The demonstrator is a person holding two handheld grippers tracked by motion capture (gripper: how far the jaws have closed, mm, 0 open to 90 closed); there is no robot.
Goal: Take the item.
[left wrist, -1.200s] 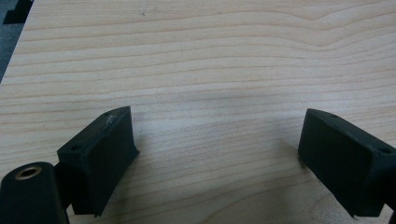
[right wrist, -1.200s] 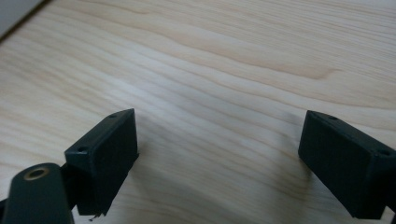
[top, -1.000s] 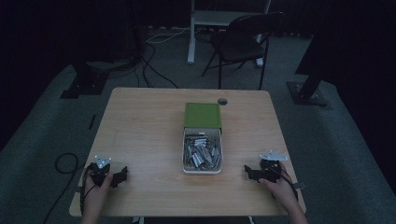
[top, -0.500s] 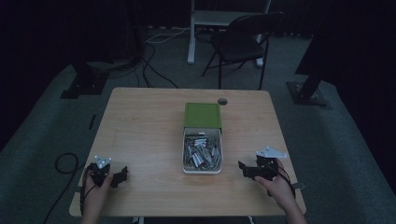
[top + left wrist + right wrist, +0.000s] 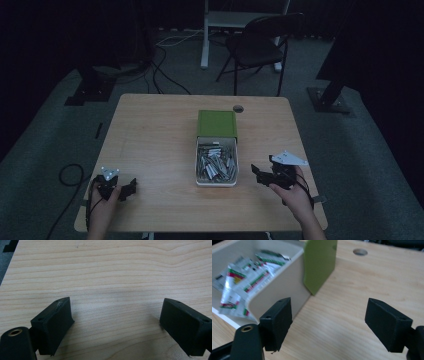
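Right gripper (image 5: 261, 176) sits higher and farther in toward the table's middle than a second ago, when it lay low near the right front edge; its grey plate now tilts up, and its jaws have just been closing a little, with nothing between them. Left gripper (image 5: 129, 187) is unchanged, at the left front corner of the wooden table (image 5: 155, 130). White tray (image 5: 215, 183) with its green lid (image 5: 216, 123) has not shifted. Tray lies at table centre, lid end at 12 o'clock from the open end, lid covering the far part. Foil sachets (image 5: 215, 162) with red and green print fill the open part in a loose heap. From the right gripper, the tray is at about 9 o'clock in the high view, near but apart. In the right gripper view the tray wall (image 5: 279, 282) rises just beyond the left-hand jaw, sachets (image 5: 242, 280) at 10 o'clock, lid (image 5: 319, 262) at 12 o'clock; bare wood between the jaws. Both grippers released, gripping nothing. Left gripper view: jaws spread over bare table grain (image 5: 112, 277), tray well apart at roughly 2 o'clock in the high view. Cable hole (image 5: 238, 108) just past the lid's far right corner.
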